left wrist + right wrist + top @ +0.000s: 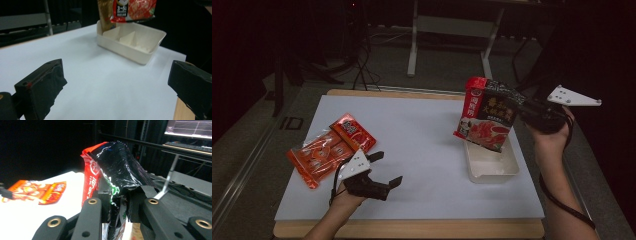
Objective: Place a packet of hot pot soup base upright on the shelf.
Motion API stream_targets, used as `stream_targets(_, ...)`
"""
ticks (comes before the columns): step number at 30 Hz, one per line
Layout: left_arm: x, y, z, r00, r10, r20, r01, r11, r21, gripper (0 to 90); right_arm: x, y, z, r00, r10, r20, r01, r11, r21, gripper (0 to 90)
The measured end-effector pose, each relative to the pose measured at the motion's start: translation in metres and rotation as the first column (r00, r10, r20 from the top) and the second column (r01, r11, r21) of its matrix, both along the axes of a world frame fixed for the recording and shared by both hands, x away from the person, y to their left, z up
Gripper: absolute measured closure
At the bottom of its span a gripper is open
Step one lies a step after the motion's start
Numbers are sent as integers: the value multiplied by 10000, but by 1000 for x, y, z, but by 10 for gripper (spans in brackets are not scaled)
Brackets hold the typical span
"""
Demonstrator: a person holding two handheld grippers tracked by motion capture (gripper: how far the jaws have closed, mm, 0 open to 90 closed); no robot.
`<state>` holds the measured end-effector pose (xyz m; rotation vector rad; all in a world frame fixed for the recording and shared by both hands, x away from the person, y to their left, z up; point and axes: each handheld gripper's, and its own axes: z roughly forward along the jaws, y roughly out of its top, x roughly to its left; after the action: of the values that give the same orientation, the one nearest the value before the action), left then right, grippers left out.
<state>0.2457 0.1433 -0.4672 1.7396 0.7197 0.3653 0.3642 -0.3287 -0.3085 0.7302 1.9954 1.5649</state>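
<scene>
2 grippers work over the white table [422, 145]. At the right, the right gripper [526, 109] clenches the edge of a red-and-black seasoning packet [487, 114], holding it upright above the divided cream tray [507, 167]. Near left, the left gripper [387, 169] is released, jaws wide with nothing between them, just right of 2 orange sachets [329, 147] lying flat.
</scene>
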Motion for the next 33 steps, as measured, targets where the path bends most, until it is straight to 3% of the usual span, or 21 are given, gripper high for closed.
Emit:
stream_targets(4,-5,9,-10,9994,346,-38,-347,9993,-164,13,13,-12,-8,9993,-318,-176,318,9995,-41,771)
stream_targets(7,-6,10,-17,9986,516,-66,-516,9987,-43,13,21,-19,-13,9988,-470,-101,468,9987,-196,771)
stream_targets(16,-9,10,-25,9982,591,70,-591,9982,-18,13,33,-36,-29,9977,-657,-173,656,9978,-54,771)
stream_targets(24,-10,11,-27,9974,722,69,-722,9974,-34,13,43,-42,-46,9969,-719,-315,717,9974,-63,770)
stream_targets(33,-10,12,-28,9972,752,16,-752,9971,-129,13,55,-36,-59,9960,-853,-271,832,9940,-706,768)
